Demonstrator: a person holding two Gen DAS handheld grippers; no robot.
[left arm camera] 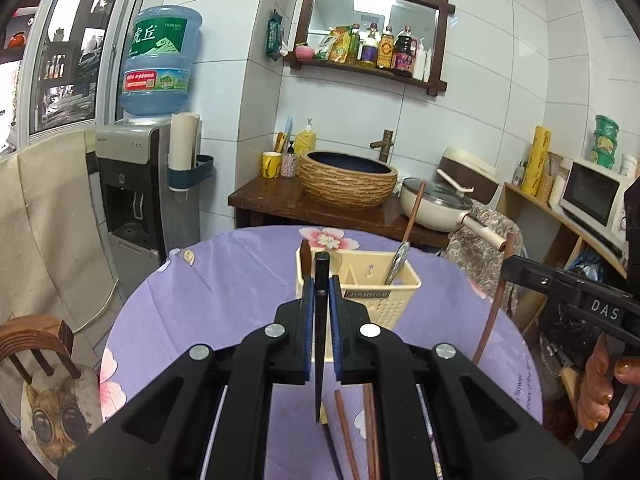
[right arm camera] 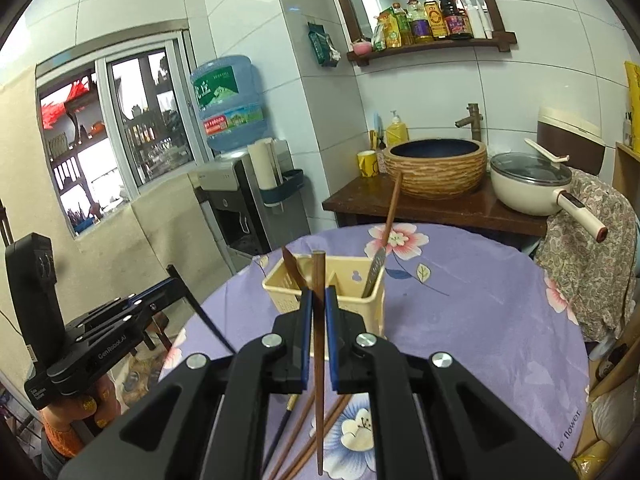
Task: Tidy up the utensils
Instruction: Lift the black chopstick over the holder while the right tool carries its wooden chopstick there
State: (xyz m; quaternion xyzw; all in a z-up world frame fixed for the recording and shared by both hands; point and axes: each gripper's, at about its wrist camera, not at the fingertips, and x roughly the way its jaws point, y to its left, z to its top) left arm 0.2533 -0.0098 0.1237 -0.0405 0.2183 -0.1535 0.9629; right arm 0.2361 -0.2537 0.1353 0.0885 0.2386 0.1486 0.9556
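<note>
A cream utensil holder [left arm camera: 370,288] [right arm camera: 340,292] stands on the round purple floral table [left arm camera: 224,280] [right arm camera: 480,300]. It holds a knife with a brown handle [left arm camera: 406,240] [right arm camera: 384,236] and a brown utensil [right arm camera: 294,270]. My left gripper [left arm camera: 321,284] is shut on a black chopstick [left arm camera: 320,340], held upright above the table in front of the holder. My right gripper [right arm camera: 318,296] is shut on a brown chopstick [right arm camera: 319,360], also in front of the holder. Several chopsticks [right arm camera: 320,428] [left arm camera: 352,432] lie on the table below the grippers.
A wooden counter [left arm camera: 280,200] behind the table carries a woven basin [left arm camera: 348,180] and a cream pan [left arm camera: 436,204]. A water dispenser [left arm camera: 136,184] stands at the left. A chair with a cat cushion [left arm camera: 52,412] is at lower left. A shelf with a microwave [left arm camera: 592,200] is at right.
</note>
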